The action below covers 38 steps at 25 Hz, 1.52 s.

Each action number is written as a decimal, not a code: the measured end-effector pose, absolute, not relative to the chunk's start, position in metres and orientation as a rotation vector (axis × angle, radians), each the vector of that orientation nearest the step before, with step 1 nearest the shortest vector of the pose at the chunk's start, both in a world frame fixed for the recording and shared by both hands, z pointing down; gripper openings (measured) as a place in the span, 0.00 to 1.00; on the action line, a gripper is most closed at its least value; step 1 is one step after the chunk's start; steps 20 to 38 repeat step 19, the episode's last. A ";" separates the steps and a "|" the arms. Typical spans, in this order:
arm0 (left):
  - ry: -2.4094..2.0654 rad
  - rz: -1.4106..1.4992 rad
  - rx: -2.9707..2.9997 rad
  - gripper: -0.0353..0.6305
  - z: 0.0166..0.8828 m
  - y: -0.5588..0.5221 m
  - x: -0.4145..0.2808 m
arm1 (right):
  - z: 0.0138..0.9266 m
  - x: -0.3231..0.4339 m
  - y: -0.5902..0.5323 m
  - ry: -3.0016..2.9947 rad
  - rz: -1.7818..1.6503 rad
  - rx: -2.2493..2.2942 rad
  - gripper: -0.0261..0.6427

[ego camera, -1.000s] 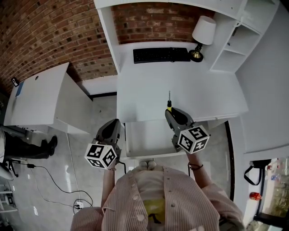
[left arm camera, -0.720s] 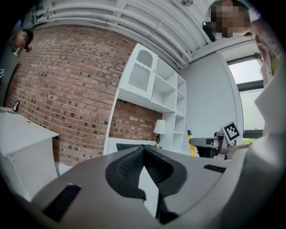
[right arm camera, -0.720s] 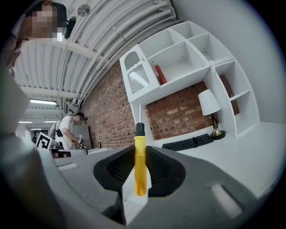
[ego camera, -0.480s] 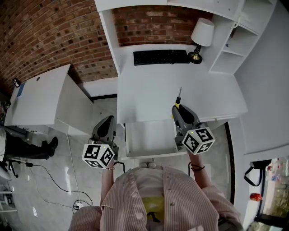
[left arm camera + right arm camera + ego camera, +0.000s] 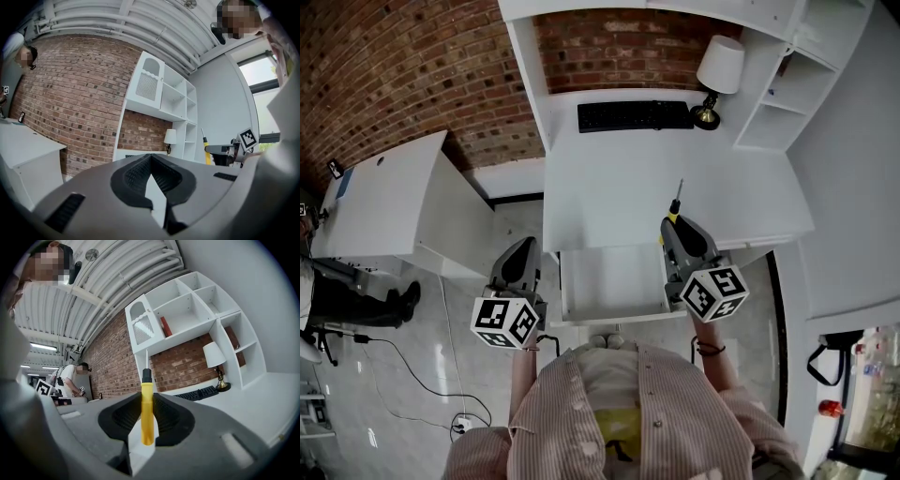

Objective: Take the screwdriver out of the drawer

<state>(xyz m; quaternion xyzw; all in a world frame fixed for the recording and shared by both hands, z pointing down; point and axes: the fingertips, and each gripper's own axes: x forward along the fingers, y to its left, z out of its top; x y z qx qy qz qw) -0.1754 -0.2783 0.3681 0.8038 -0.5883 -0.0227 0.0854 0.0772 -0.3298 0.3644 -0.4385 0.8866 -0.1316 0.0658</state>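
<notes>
White desk point(image 5: 609, 178) by brick wall | my right gripper point(image 5: 672, 228) clamps yellow-handled, black-collared screwdriver point(image 5: 146, 413) upright over open white drawer's point(image 5: 609, 286) back edge (already out) | left gripper point(image 5: 523, 251) closed, empty, beside the drawer | next: I'd grip firmly and lower it flat onto the desktop.

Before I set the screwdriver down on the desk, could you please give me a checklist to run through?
1. Grip: ok. The right claw is clamped on the yellow handle of the screwdriver, with the shaft pointing away from it.
2. Clear of the drawer: ok. The screwdriver is over the front edge of the desk, not inside the open drawer.
3. Landing spot: ok. The desk is bare ahead of the tip. The keyboard and lamp stand at the back.
4. Left claw: ok. It is shut, empty and to the left of the drawer.
5. Height above the desk: cannot tell.
</notes>
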 end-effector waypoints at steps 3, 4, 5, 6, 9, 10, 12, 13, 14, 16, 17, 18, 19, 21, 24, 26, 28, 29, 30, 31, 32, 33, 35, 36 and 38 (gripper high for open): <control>-1.755 -0.049 2.390 0.05 0.371 -0.276 -0.175 | 0.366 0.078 -0.327 2.677 -0.401 -1.328 0.16; -1.755 -0.044 2.386 0.05 0.372 -0.274 -0.175 | 0.366 0.079 -0.326 2.678 -0.401 -1.330 0.16; -1.754 -0.040 2.384 0.05 0.373 -0.273 -0.174 | 0.366 0.079 -0.325 2.678 -0.401 -1.331 0.16; -1.753 -0.037 2.382 0.05 0.374 -0.272 -0.174 | 0.366 0.080 -0.324 2.677 -0.402 -1.333 0.16; -1.752 -0.033 2.380 0.05 0.375 -0.270 -0.172 | 0.367 0.083 -0.323 2.676 -0.401 -1.340 0.16; -1.753 -0.032 2.379 0.05 0.376 -0.269 -0.172 | 0.368 0.083 -0.322 2.675 -0.401 -1.342 0.16; -1.755 -0.032 2.379 0.05 0.377 -0.268 -0.172 | 0.369 0.084 -0.321 2.674 -0.399 -1.348 0.16; -1.756 -0.031 2.377 0.05 0.378 -0.267 -0.173 | 0.369 0.084 -0.320 2.676 -0.396 -1.350 0.16; -1.757 -0.030 2.375 0.05 0.379 -0.266 -0.173 | 0.369 0.084 -0.320 2.679 -0.393 -1.352 0.16; -1.758 -0.029 2.371 0.05 0.380 -0.265 -0.174 | 0.370 0.083 -0.318 2.685 -0.388 -1.353 0.16; -1.759 -0.029 2.369 0.05 0.380 -0.265 -0.175 | 0.370 0.083 -0.318 2.688 -0.386 -1.353 0.16; -1.760 -0.027 2.369 0.05 0.380 -0.265 -0.175 | 0.370 0.082 -0.318 2.690 -0.385 -1.352 0.16; -1.762 -0.026 2.368 0.05 0.380 -0.264 -0.175 | 0.370 0.082 -0.318 2.693 -0.383 -1.351 0.16; -1.762 -0.026 2.368 0.05 0.380 -0.264 -0.175 | 0.370 0.082 -0.318 2.693 -0.383 -1.351 0.16; -1.762 -0.026 2.368 0.05 0.380 -0.264 -0.175 | 0.370 0.082 -0.318 2.693 -0.383 -1.351 0.16; -1.762 -0.026 2.368 0.05 0.380 -0.264 -0.175 | 0.370 0.082 -0.318 2.693 -0.383 -1.351 0.16; -1.762 -0.026 2.368 0.05 0.380 -0.264 -0.175 | 0.370 0.082 -0.318 2.693 -0.383 -1.351 0.16; -1.762 -0.026 2.368 0.05 0.380 -0.264 -0.175 | 0.370 0.082 -0.318 2.693 -0.383 -1.351 0.16; -1.762 -0.026 2.368 0.05 0.380 -0.264 -0.175 | 0.370 0.082 -0.318 2.693 -0.383 -1.351 0.16; -1.762 -0.026 2.368 0.05 0.380 -0.264 -0.175 | 0.370 0.082 -0.318 2.693 -0.383 -1.351 0.16; -1.762 -0.026 2.368 0.05 0.380 -0.264 -0.175 | 0.370 0.082 -0.318 2.693 -0.383 -1.351 0.16; -1.762 -0.026 2.368 0.05 0.380 -0.264 -0.175 | 0.370 0.082 -0.318 2.693 -0.383 -1.351 0.16; -1.762 -0.026 2.368 0.05 0.380 -0.264 -0.175 | 0.370 0.082 -0.318 2.693 -0.383 -1.351 0.16; -1.762 -0.026 2.368 0.05 0.380 -0.264 -0.175 | 0.370 0.082 -0.318 2.693 -0.383 -1.351 0.16; -1.762 -0.026 2.368 0.05 0.380 -0.264 -0.175 | 0.370 0.082 -0.318 2.693 -0.383 -1.351 0.16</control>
